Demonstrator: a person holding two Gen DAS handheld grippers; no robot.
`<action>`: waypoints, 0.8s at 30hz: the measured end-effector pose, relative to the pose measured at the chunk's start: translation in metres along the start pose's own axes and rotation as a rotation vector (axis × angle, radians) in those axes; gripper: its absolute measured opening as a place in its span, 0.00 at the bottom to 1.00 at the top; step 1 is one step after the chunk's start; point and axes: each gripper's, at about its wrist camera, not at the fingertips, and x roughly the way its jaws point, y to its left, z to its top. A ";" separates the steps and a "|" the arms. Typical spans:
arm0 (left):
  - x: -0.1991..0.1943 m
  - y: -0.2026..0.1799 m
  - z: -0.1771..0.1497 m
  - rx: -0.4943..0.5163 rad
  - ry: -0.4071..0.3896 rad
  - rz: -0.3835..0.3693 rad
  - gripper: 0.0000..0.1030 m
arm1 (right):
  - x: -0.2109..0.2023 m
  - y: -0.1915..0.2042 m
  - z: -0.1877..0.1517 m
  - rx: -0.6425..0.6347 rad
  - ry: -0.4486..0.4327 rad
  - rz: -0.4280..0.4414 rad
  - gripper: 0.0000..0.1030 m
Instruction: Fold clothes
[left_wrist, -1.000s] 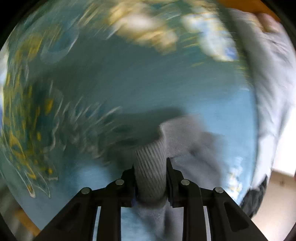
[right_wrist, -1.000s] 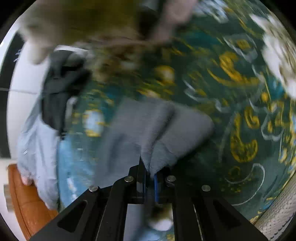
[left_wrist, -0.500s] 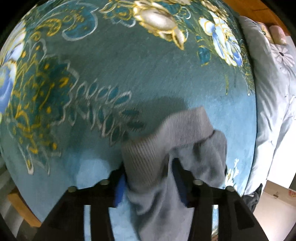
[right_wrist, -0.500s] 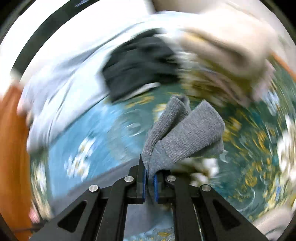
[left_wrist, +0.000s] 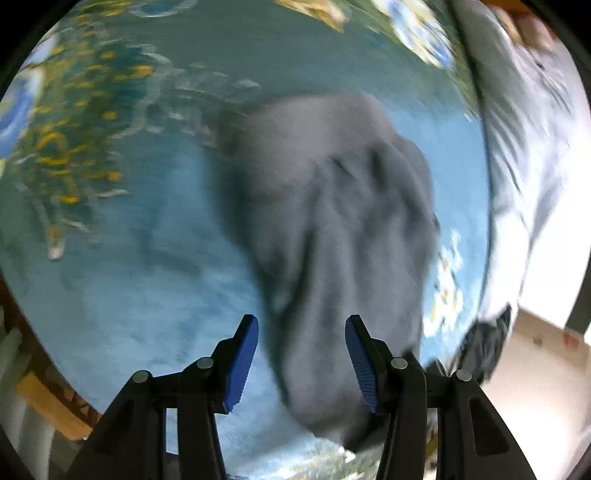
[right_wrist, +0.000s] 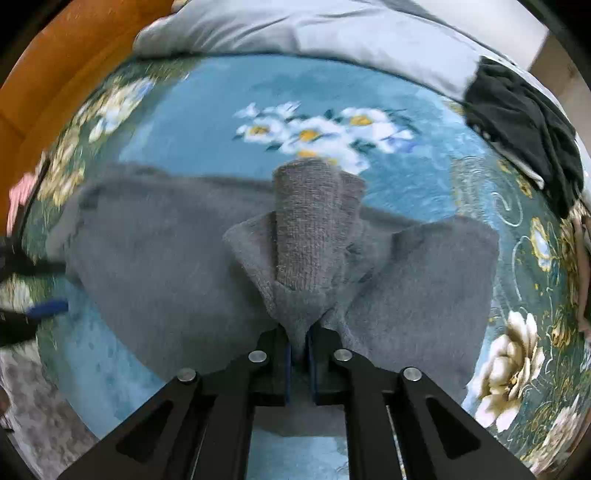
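The right gripper (right_wrist: 299, 345) is seen clamped on a pinch of the grey knitted garment (right_wrist: 207, 266), its blue-padded fingers (right_wrist: 287, 363) drawn almost together with the fabric bunched between them. Just above the pinch a ribbed cuff (right_wrist: 306, 221) is raised and folded back on itself, while the rest of the garment is spread to either side across the blue floral blanket (right_wrist: 332, 92). At the left edge of the right wrist view a blue pad on a dark arm is glimpsed beside the garment, blurred. The left gripper (left_wrist: 302, 360) is shown with its jaws wide apart and nothing held between them; the same grey garment (left_wrist: 332, 229) lies ahead of and partly between its spread fingers (left_wrist: 242, 363), though the view is blurred and contact cannot be told. Beyond the blanket's far edge a pale grey quilt (right_wrist: 332, 33) is laid, and a dark garment (right_wrist: 524, 122) is heaped at its right end. An orange-brown wooden surface (right_wrist: 74, 62) is visible at the upper left of the right wrist view.
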 end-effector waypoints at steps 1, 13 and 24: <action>0.006 -0.007 -0.003 0.021 0.020 -0.025 0.52 | 0.002 0.004 -0.003 -0.027 0.016 -0.001 0.14; 0.116 -0.108 -0.038 0.288 0.272 -0.167 0.76 | -0.032 -0.055 -0.045 0.123 0.154 0.100 0.40; 0.168 -0.157 -0.076 0.632 0.394 0.002 0.19 | -0.043 -0.112 -0.083 0.396 0.221 0.050 0.41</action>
